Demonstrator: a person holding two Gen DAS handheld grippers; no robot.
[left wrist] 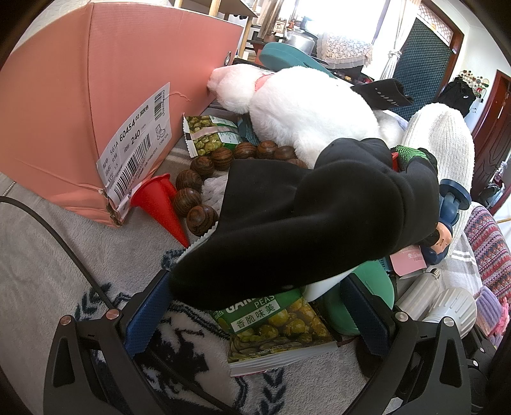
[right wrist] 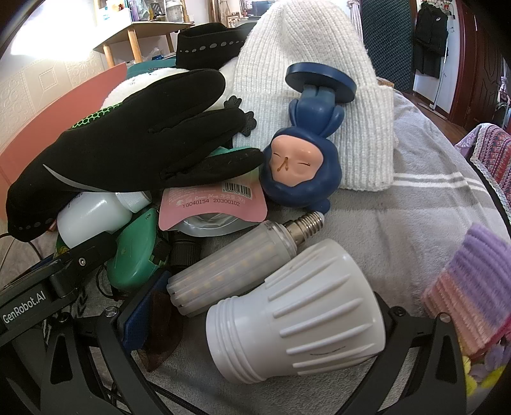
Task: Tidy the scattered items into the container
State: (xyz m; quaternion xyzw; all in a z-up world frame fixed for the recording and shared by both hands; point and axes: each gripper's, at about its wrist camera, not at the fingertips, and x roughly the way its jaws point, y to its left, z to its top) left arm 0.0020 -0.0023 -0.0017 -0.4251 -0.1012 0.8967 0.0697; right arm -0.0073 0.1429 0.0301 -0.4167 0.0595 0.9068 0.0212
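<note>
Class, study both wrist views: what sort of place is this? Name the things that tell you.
Probably a lived-in home room. Clutter lies on a grey fleece blanket; behind it stand a light wooden table, dark clothes hanging by a wooden door, and a metal pot near a bright window.

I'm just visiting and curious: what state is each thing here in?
Left tongs: open, around the black fabric glove.
Right tongs: open, around the white ribbed bulb housing.
Pink cardboard box: standing, corner torn.
Red plastic cone: tipped over.
Blue figurine: lying down.
</note>
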